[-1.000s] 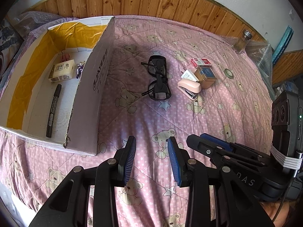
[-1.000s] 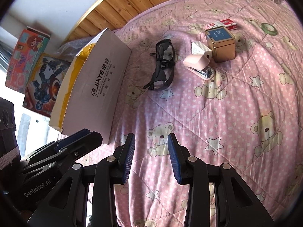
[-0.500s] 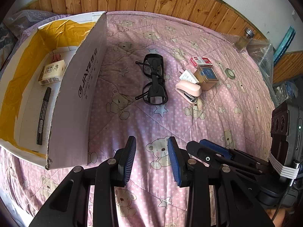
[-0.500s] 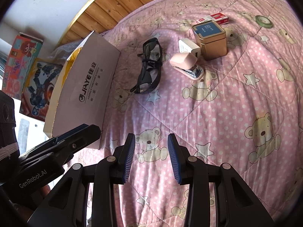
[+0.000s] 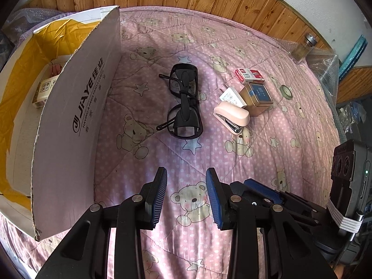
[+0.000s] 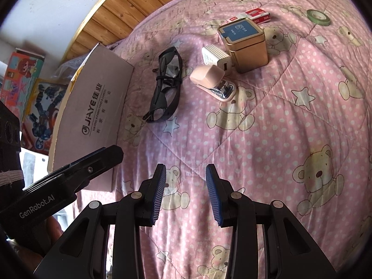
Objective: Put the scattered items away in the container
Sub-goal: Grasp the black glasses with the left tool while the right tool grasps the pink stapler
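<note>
Both tools are empty and hang above the pink quilt (image 5: 267, 153), so the step in hand seems to be the approach to the next item. The left gripper (image 5: 186, 194) has its jaws spread apart with nothing between them, and the right gripper (image 6: 186, 194) is spread in the same way. The black glasses (image 5: 184, 103) lie nearest, just beside the wall of the cardboard box (image 5: 74, 121). Further right lie the pink stapler (image 5: 231, 116), the white charger (image 5: 231, 97), the gold tin (image 5: 258, 97), the red staple packet (image 5: 250, 75) and a tape roll (image 5: 286, 91). I judge that the next move calls for lowering one gripper over the glasses frame and closing gently. Inside the box only a small beige carton (image 5: 45, 89) shows; the rest is hidden by the wall.
</note>
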